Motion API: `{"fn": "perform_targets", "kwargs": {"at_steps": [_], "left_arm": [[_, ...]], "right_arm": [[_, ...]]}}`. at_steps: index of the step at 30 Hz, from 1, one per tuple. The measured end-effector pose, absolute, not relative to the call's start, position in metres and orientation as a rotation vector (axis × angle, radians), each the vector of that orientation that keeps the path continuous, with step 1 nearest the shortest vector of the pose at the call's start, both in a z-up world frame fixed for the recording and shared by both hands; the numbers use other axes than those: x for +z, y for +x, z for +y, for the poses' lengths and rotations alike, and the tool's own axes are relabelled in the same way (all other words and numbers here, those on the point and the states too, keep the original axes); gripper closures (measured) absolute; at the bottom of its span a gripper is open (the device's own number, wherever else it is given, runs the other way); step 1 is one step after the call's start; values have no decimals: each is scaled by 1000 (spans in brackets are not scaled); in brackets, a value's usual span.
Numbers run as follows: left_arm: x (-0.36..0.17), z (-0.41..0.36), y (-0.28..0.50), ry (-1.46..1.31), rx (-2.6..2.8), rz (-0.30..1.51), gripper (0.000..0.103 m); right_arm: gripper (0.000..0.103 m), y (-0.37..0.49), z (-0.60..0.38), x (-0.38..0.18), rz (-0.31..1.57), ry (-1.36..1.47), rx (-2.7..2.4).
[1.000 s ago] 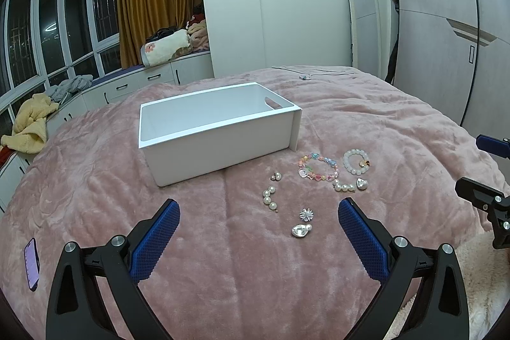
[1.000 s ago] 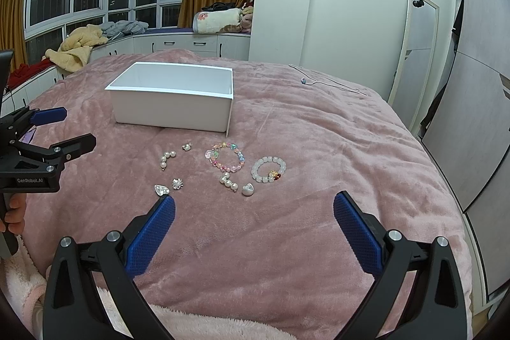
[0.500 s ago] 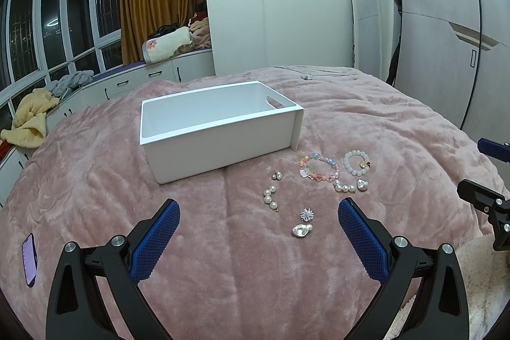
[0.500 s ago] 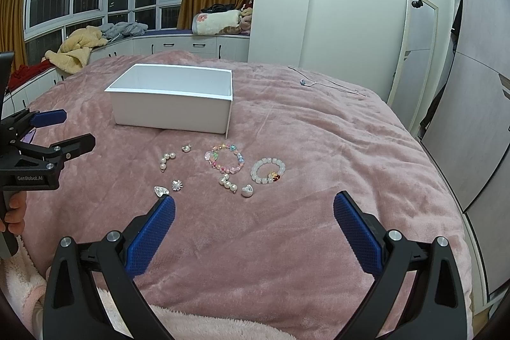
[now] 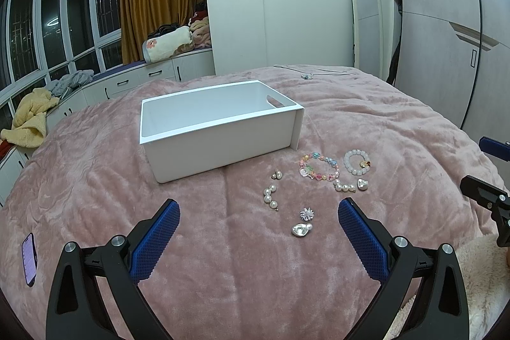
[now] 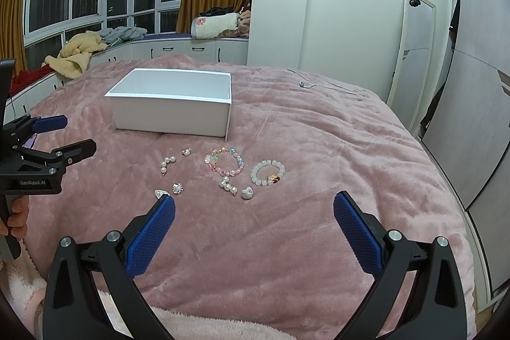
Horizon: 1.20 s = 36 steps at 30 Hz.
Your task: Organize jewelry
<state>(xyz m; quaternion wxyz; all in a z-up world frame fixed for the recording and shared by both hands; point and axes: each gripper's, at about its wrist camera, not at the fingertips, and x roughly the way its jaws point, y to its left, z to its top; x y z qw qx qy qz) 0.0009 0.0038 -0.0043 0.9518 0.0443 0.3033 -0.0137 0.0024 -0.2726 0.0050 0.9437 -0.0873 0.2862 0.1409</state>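
Observation:
A white open box stands on the pink bed cover. In front of it lie several jewelry pieces: a colourful bead bracelet, a white bead bracelet, a curved pearl strand, a short pearl strand, a sparkly flower stud and a silver charm. My left gripper hovers open just short of the jewelry. My right gripper is open too, nearer the white bracelet. Both hold nothing.
A phone lies on the cover at the left. A thin cable lies at the far side of the bed. Low cabinets with clothes run under the windows. A mirror and wardrobe doors stand to the right.
The left wrist view has swung slightly to the left, so the box sits a little further right. The jewelry and the right gripper have hardly moved.

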Motion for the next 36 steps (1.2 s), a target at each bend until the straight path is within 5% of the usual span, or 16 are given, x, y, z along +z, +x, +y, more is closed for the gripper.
{"fn": "perform_targets", "kwargs": {"at_steps": [36], "left_arm": [[-7,5,0,83,-31,624,2]], "right_arm": [[5,2,-273,4,581,-181,282]]}}
